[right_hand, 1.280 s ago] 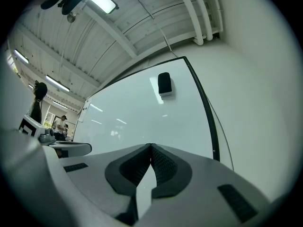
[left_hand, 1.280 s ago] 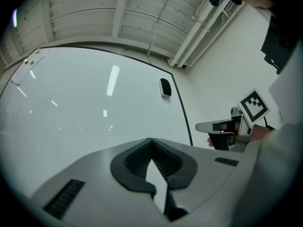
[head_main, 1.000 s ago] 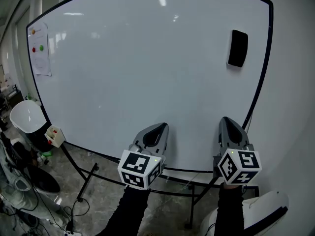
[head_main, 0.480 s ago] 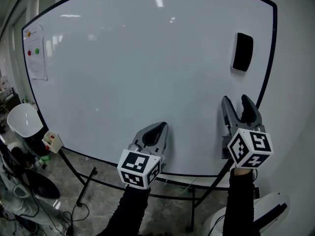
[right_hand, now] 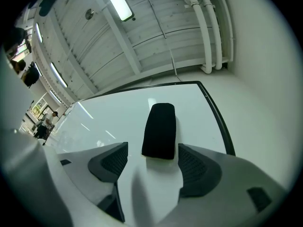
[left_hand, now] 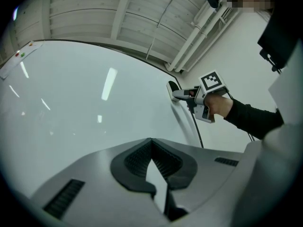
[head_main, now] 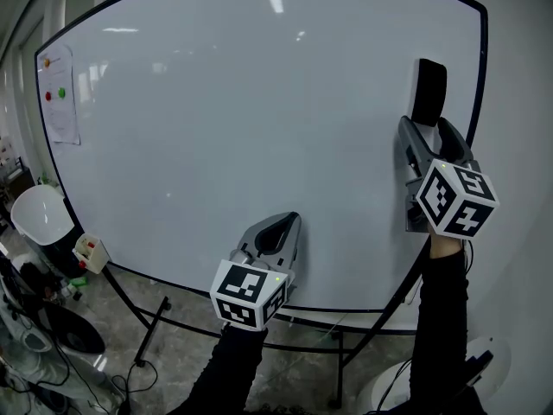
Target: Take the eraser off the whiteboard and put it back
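Spreading apart, my right gripper (right_hand: pixel 152 149)'s fingers (right_hand: pixel 196 167) flanked the black oblong eraser (right_hand: pixel 160 126)'s lower end without touching it; my left gripper (left_hand: pixel 151 142)'s fingers (left_hand: pixel 135 162) were closed, empty.

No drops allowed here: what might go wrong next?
The right gripper is opening its jaws; only the lower end of the eraser lies between them, untouched, so a pinch there may let it tip and drop. The whiteboard frame runs close by; the outer jaw might knock it.

pale wall (head_main: pixel 518 102), grey mottled floor (head_main: pixel 186 340) with loose cables (head_main: pixel 121 379), white shell chair (head_main: pixel 39 214), slatted ceiling (right_hand: pixel 156 27), strip light (right_hand: pixel 117 1), white pipes (right_hand: pixel 208 27)
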`<state>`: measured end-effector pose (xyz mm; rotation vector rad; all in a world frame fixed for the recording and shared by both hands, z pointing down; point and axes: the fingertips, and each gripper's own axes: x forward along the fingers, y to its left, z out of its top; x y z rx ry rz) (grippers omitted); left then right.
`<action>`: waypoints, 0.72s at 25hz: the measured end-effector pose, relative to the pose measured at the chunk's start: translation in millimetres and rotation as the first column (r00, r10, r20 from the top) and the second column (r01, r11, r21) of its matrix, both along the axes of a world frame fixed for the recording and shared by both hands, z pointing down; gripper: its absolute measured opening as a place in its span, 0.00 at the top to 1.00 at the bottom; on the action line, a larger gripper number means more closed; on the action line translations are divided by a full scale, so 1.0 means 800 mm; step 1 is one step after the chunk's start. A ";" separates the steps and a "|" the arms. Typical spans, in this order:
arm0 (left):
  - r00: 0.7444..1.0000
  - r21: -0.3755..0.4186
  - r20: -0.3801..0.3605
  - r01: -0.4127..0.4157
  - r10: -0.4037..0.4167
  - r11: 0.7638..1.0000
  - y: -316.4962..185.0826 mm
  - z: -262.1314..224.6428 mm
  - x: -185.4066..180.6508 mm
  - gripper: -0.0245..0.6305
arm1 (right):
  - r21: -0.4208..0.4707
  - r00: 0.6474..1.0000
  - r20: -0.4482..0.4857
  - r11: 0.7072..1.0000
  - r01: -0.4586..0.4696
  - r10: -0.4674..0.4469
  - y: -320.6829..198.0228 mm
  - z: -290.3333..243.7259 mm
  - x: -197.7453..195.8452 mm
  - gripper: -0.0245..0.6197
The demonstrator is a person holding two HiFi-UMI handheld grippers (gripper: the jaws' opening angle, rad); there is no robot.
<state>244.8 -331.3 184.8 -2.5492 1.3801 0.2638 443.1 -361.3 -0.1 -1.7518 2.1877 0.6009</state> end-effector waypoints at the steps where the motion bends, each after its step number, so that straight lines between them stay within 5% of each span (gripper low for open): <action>1: 1.000 -0.002 -0.001 0.001 -0.001 1.000 -0.001 0.001 -0.001 0.95 | -0.001 1.000 -0.003 1.000 -0.004 0.004 -0.003 -0.003 0.000 0.47; 18: 1.000 -0.013 0.010 -0.008 0.008 1.000 -0.005 0.004 -0.005 0.95 | 0.013 0.992 0.034 0.993 -0.120 0.120 -0.028 -0.042 0.007 0.48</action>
